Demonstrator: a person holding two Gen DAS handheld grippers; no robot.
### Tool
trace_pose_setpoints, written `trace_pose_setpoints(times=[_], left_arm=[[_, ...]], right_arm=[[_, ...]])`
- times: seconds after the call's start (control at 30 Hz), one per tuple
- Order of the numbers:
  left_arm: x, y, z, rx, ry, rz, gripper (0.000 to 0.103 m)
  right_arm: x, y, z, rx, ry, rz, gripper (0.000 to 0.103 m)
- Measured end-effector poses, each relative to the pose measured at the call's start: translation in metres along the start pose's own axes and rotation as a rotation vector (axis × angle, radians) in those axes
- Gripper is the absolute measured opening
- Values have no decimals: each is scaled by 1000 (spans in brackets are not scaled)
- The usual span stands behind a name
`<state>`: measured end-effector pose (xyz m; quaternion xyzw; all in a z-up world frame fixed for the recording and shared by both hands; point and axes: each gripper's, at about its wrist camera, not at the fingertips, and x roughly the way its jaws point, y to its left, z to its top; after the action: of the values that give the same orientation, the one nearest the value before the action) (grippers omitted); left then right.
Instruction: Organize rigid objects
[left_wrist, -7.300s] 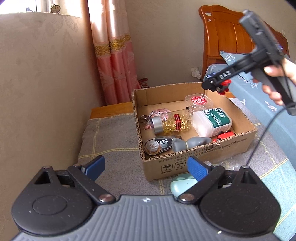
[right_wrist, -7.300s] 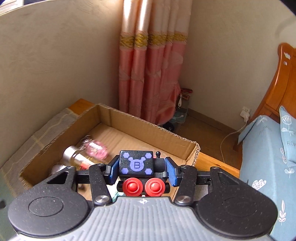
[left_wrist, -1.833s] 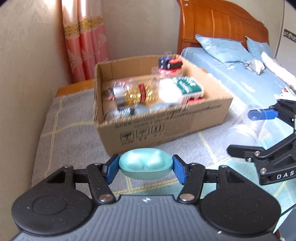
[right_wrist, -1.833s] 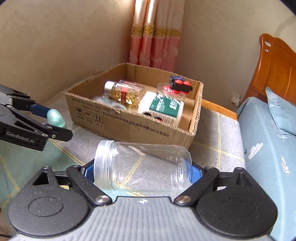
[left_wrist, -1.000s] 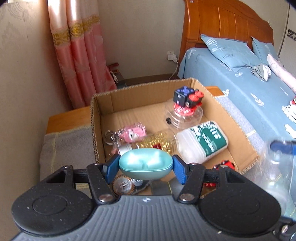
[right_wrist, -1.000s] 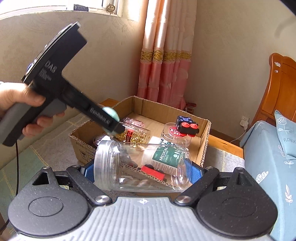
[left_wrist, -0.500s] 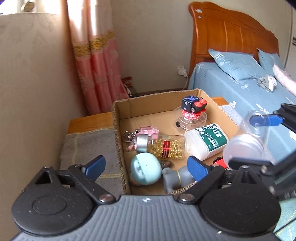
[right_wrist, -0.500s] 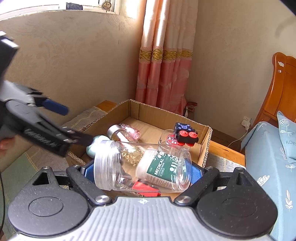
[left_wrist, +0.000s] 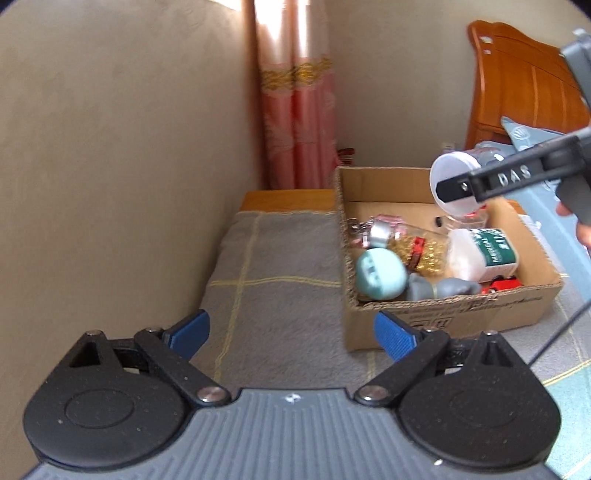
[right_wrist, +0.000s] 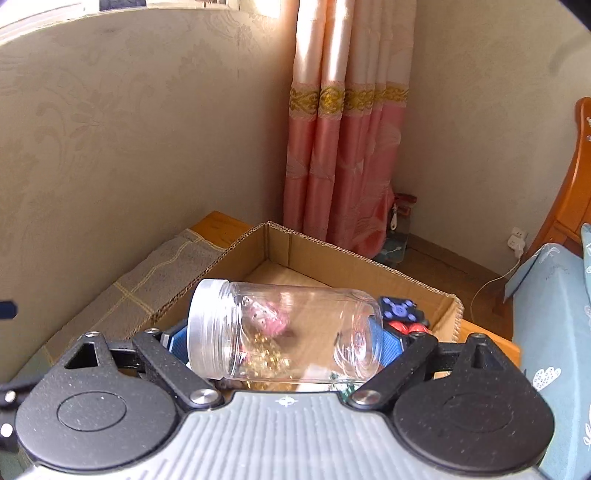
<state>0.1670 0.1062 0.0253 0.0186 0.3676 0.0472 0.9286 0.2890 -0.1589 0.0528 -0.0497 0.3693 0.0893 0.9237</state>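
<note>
1. Gripping one clear plastic jar (right_wrist: 284, 328) crosswise, the right gripper (right_wrist: 284, 345) has its two blue pads clamped on the jar's two ends; the empty jar sits just ahead of the camera, above the open cardboard box (right_wrist: 295, 254).
2. Empty and thin-walled, the jar looks light, stiff and slick; a hold across its ribbed neck or mid-body would likely slip less than one on its smooth ends.
3. Left gripper (left_wrist: 291, 334): fingers spread wide, nothing between them, with the grey blanket (left_wrist: 273, 266) beneath and the box ahead to its right.
4. Counted inside the box, near to far: one round mint case (left_wrist: 380, 273), one grey figure (left_wrist: 439, 288), one red item (left_wrist: 502, 284), one gold-filled bottle (left_wrist: 421, 247), one green-labelled white bottle (left_wrist: 484, 253), one pink keyring (left_wrist: 384, 221).
</note>
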Motion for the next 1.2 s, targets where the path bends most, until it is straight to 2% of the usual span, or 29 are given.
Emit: trace_pose_setpoints(times=[0.13,0.27,0.4,0.43,0.47,0.93,1.07,1.2], left_arm=[[-5,7,-6,-25,-23,42,96],[-10,12,-13,-67,-66,38,96],[-10,8,-14,-47,-64,35,96],[-10,7,-15,-44,-64,38,96],[-10,6,-14,-43,-63,40,96],[-14,2,-17,-50,-70,22,96],[-19,3,-18,-48,-77,32,96],[-28,3,-18,-59,-92,13,96]], right_arm=[[37,-2,20,19,60,-3,94],[65,-4,34,61,99,-10,94],[82,-6,41,89,123,-22,94],[84,-6,41,94,122,-26,96],[87,-7,42,93,118,-37,103],[71,-5,33,58,121,-62,103],[51,0,22,40,126,-83,103],[10,14,-1,18,118,-155,103]])
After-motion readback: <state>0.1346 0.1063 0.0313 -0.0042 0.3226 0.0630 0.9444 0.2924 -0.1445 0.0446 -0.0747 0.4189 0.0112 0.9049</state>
